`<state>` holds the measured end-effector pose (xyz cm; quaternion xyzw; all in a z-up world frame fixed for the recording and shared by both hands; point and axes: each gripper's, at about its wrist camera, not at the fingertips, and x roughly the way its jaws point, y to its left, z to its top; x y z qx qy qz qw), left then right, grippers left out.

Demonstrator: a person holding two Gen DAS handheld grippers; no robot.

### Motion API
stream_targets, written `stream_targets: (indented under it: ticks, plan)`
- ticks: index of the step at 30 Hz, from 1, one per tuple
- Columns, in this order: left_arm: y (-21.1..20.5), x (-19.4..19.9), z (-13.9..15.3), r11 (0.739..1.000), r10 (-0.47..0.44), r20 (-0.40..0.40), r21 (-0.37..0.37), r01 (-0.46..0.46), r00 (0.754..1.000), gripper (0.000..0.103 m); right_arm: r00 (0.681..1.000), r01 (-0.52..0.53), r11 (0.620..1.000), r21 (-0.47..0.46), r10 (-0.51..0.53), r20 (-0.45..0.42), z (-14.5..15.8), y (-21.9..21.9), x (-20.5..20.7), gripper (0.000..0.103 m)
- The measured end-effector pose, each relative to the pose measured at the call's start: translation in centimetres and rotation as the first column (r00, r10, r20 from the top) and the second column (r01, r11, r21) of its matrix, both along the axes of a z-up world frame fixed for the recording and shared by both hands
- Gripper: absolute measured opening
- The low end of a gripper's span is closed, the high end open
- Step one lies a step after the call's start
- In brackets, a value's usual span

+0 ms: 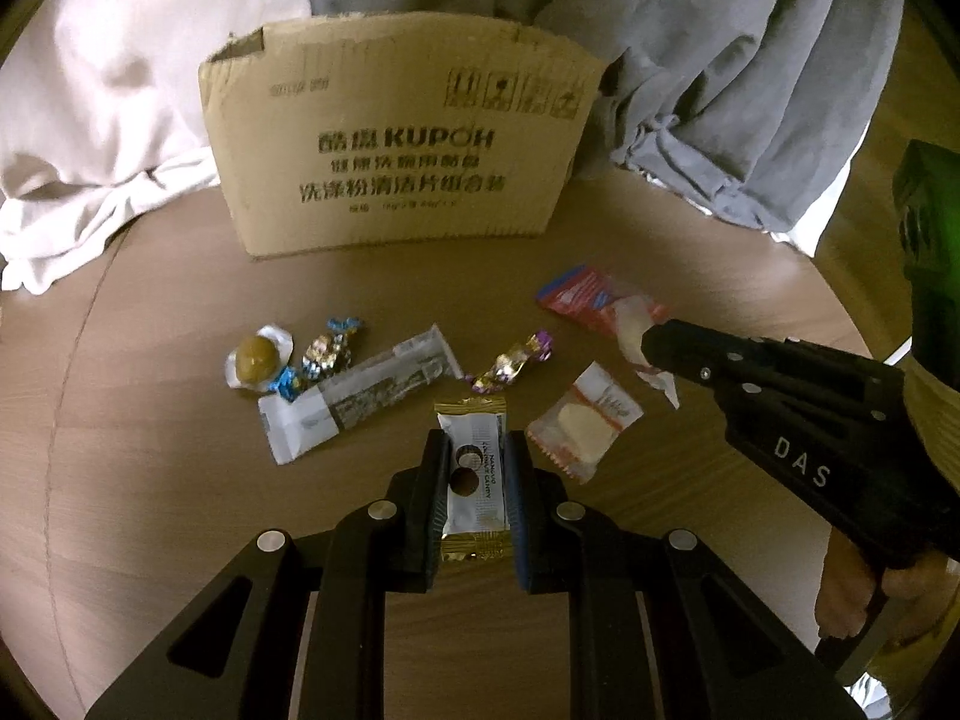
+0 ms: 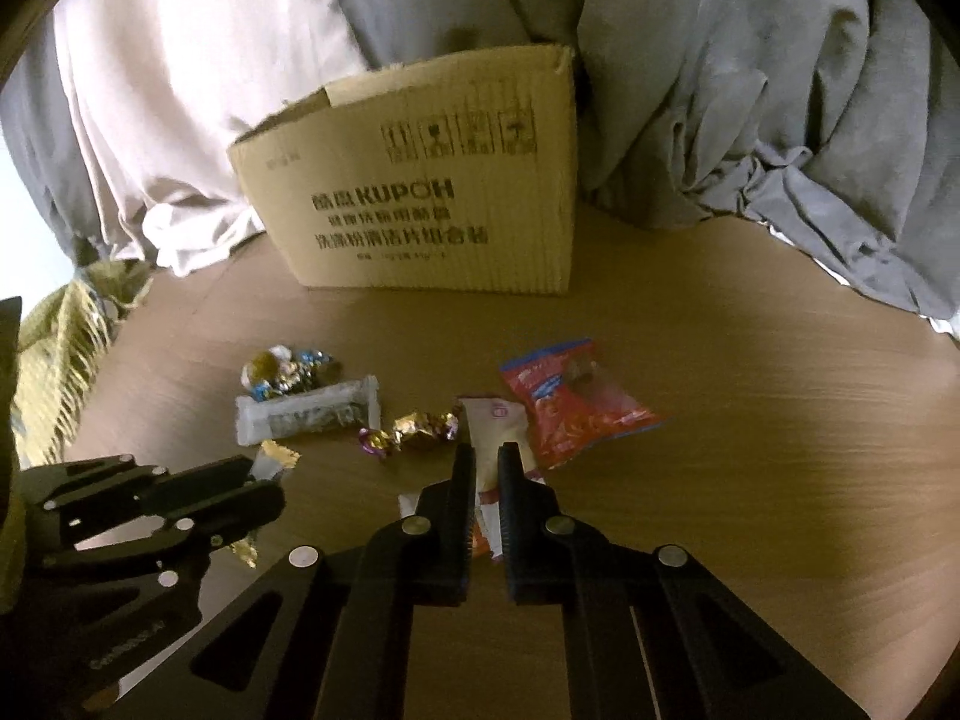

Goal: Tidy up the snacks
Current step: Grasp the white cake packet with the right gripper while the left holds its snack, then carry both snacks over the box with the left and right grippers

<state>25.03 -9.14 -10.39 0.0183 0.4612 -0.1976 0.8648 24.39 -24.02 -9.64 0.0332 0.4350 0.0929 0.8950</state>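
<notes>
In the left wrist view, your left gripper [image 1: 477, 456] is clamped on the gold-ended white candy packet [image 1: 474, 480], which sits at 6 o'clock on the round wooden table [image 1: 150, 480]. At 12 o'clock stands the cardboard box [image 1: 396, 138]. At 9 o'clock lie a long white bar wrapper [image 1: 354, 402] and a cluster of foil candies [image 1: 324, 354]; a purple-gold foil candy [image 1: 510, 363] rests just above your packet. A clear-wrapped white wafer [image 1: 585, 420] lies at 3 o'clock. Your right gripper [image 1: 651, 348] enters from 3 o'clock, pinching a pale wrapped snack [image 1: 633, 330] beside the red packet [image 1: 576, 294].

In the right wrist view, your right gripper [image 2: 487, 456] is closed on the pale wrapped snack [image 2: 495, 420]. The red packet [image 2: 570, 408] lies at 1 o'clock, touching it. The cardboard box [image 2: 420, 198] stands at 12 o'clock. Your left gripper [image 2: 273, 489] sits at 8 o'clock, gripping its packet.
</notes>
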Motion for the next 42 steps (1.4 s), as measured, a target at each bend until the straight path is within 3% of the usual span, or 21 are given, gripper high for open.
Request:
stream_targets:
  ticks: [7,16,31,42]
  plan:
    - [0.0,-0.1,2.9,0.999,-0.016,0.071,-0.027,0.018,0.997,0.019,0.999,0.014,0.999,0.048,-0.016,0.047,2.2,-0.1,-0.8,0.008]
    - [0.7,1.1,7.6,0.998,-0.009,0.199,-0.061,0.021,0.980,0.019,0.985,-0.003,0.996,0.085,-0.011,0.175,6.9,0.5,-0.7,0.008]
    - [2.4,4.6,14.3,0.998,0.030,0.390,-0.056,-0.009,0.920,0.019,0.921,-0.049,0.996,0.080,0.014,0.390,14.6,2.3,2.3,0.008]
    - [3.0,8.5,17.6,1.000,0.022,0.470,-0.014,-0.017,0.882,0.019,0.891,-0.087,0.994,0.066,0.048,0.451,18.0,3.7,6.2,0.008]
